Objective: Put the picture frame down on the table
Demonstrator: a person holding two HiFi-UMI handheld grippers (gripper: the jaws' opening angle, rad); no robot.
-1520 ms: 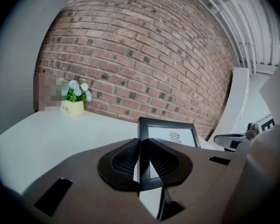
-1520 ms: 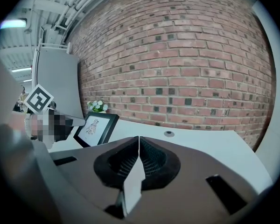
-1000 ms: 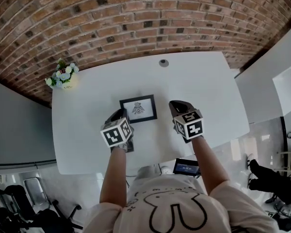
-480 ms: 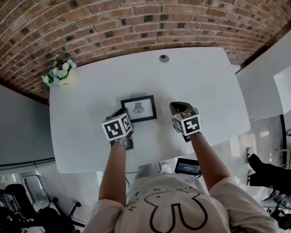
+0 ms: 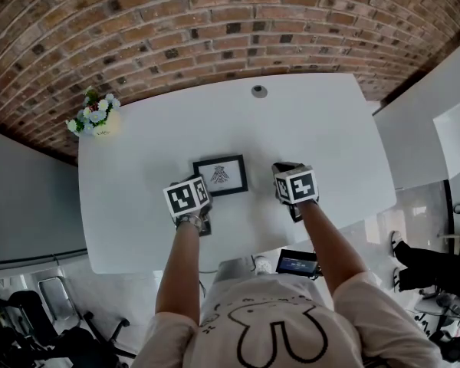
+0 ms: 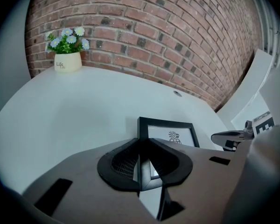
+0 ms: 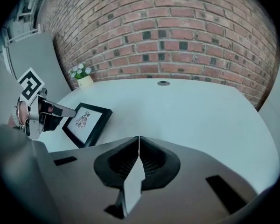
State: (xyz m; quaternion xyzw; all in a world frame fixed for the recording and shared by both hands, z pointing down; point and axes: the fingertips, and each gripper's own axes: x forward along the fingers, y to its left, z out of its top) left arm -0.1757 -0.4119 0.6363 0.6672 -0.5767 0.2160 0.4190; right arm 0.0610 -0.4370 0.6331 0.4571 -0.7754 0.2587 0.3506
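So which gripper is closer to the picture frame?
The left gripper, at the picture frame's near corner; the right gripper stands apart on its other side.

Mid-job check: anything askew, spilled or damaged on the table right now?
Nothing stands out. The picture frame appears to lie flat, face up on the table, one edge between the left gripper's jaws. The flower pot stands upright, nothing spilled. The right gripper is shut and empty.

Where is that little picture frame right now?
In the head view the picture frame is near the middle of the table, its near-left corner pinched in the left claw.
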